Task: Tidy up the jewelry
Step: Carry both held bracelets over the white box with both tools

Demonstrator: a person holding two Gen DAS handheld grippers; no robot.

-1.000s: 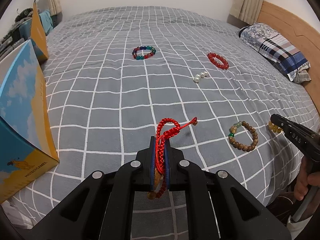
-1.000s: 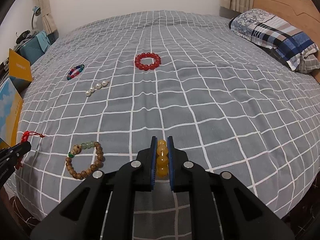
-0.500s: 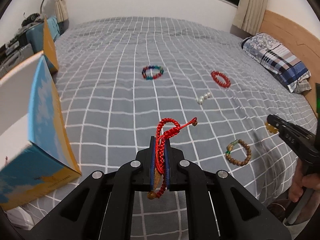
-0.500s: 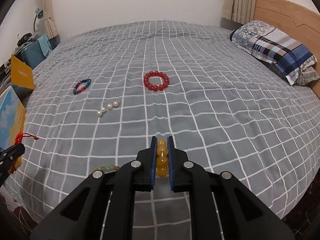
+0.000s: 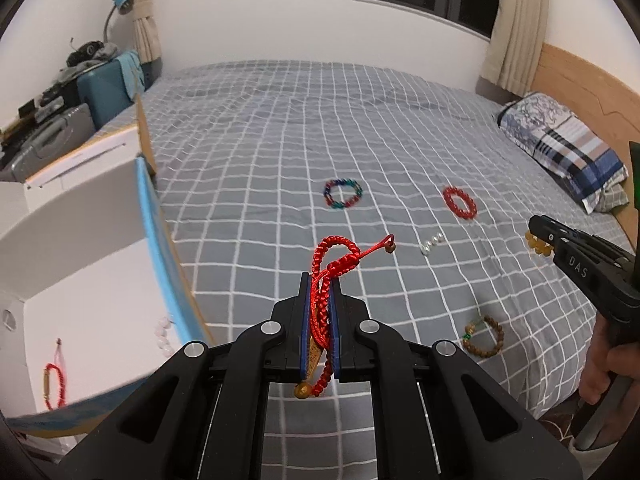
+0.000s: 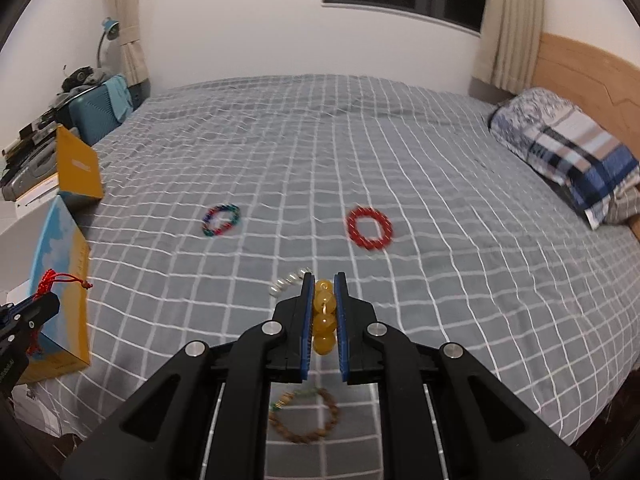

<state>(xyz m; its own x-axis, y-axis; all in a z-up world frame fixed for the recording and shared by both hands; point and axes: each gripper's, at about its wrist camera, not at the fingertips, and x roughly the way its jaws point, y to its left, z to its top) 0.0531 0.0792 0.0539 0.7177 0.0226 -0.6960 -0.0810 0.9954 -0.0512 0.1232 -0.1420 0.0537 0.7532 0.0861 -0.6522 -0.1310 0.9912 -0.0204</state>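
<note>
My left gripper (image 5: pixel 320 280) is shut on a red braided cord bracelet (image 5: pixel 334 258), held above the grey checked bed (image 5: pixel 260 168). My right gripper (image 6: pixel 323 280) is shut on a string of amber beads (image 6: pixel 323 320); it also shows at the right of the left wrist view (image 5: pixel 534 228). On the bed lie a multicoloured bead bracelet (image 5: pixel 342 193), a red bead bracelet (image 5: pixel 460 203), a short pearl string (image 5: pixel 432 242) and a brown wooden bead bracelet (image 5: pixel 484 336). An open blue-and-yellow box (image 5: pixel 100 280) at the left holds a red bracelet (image 5: pixel 54 384) and pale pink beads (image 5: pixel 163 334).
A plaid pillow (image 5: pixel 560 148) lies against the wooden headboard (image 5: pixel 592 80) at the right. A teal suitcase (image 5: pixel 108 88), a lamp and clutter stand at the far left. A hand (image 5: pixel 604 360) grips the right tool's handle. A second yellow box flap (image 6: pixel 78 168) stands behind the open one.
Both grippers have risen and drawn back from the bed, each keeping its bracelet. The inside of the open box has come into the left wrist view.
</note>
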